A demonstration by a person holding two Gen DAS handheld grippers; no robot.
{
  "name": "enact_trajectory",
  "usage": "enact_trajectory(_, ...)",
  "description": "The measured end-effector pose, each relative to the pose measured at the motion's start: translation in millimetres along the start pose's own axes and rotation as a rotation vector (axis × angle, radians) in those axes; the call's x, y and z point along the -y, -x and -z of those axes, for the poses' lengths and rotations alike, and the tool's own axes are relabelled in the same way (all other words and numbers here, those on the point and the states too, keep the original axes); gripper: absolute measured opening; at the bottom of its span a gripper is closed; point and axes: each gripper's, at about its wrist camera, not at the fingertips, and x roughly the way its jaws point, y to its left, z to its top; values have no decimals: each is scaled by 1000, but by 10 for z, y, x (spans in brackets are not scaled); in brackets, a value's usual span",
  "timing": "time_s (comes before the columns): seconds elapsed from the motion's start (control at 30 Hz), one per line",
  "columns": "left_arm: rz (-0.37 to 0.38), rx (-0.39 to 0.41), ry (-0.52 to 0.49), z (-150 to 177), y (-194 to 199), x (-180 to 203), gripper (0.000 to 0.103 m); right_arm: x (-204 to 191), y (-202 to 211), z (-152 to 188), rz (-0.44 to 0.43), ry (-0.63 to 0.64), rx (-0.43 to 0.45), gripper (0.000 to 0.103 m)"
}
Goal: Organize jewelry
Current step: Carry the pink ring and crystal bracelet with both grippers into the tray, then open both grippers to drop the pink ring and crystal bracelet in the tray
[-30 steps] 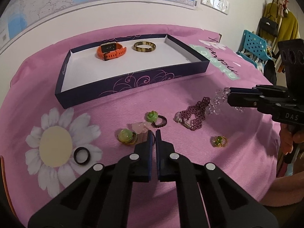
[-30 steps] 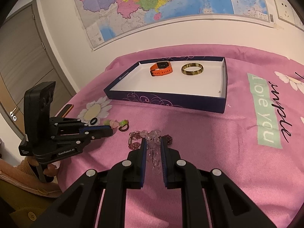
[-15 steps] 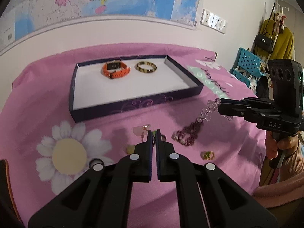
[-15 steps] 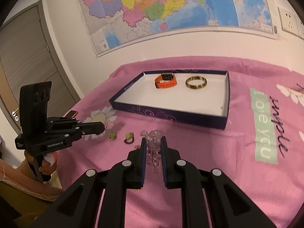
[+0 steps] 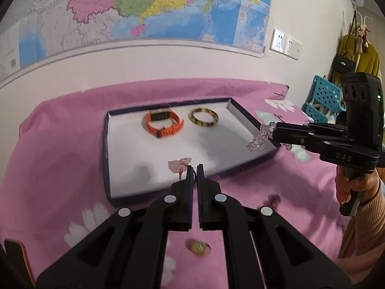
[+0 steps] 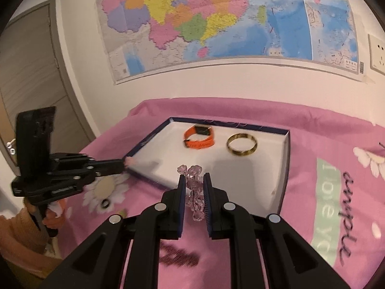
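Clear crystal bead bracelet (image 6: 195, 192) is clamped between the right gripper (image 6: 194, 198) fingers, held above the near edge of the navy tray (image 5: 105, 159). Left gripper (image 5: 195, 171), jaws pressed together, pinches a pink pendant (image 5: 179, 164) over the tray's near left part. Inside at the far end lie an orange watch (image 5: 163, 123) and a tortoiseshell bangle (image 5: 204, 118), side by side. A green ring (image 5: 198, 247) rests on the pink cloth (image 5: 48, 168), near side.

The surface is covered by a pink cloth (image 6: 320, 144) printed with white daisies and lettering. A shallow dark-blue box (image 5: 105, 144) is set on it. Near the box, a black ring (image 6: 105, 203), a green-stoned ring (image 5: 199, 247) and a purple beaded bracelet (image 6: 179, 257) lie directly on the cloth.
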Motion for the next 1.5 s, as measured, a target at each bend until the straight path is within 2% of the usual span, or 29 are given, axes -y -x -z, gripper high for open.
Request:
enact_trajectory(0.47, -20, -17, -19, -376, -415, -127, 3, 253, -561, -318, 44, -23, -44, 13)
enact_trajectory(0.87, -48, -85, -21, -447, -829, -125, 3, 339, -940, -377, 44, -55, -102, 13)
enact_trajectory(1.0, -52, -118, -21, -440, -965, -128, 3, 387, -1010, -333, 42, -67, -128, 13)
enact_trajectory(1.07, -56, -133, -13, -437, -1032, -149, 3, 406, -1026, -323, 50, -72, -134, 8)
enact_trajectory(1.5, -58, -207, 26, -401, -1280, -230, 4, 359, -1011, -294, 42, -60, -153, 10)
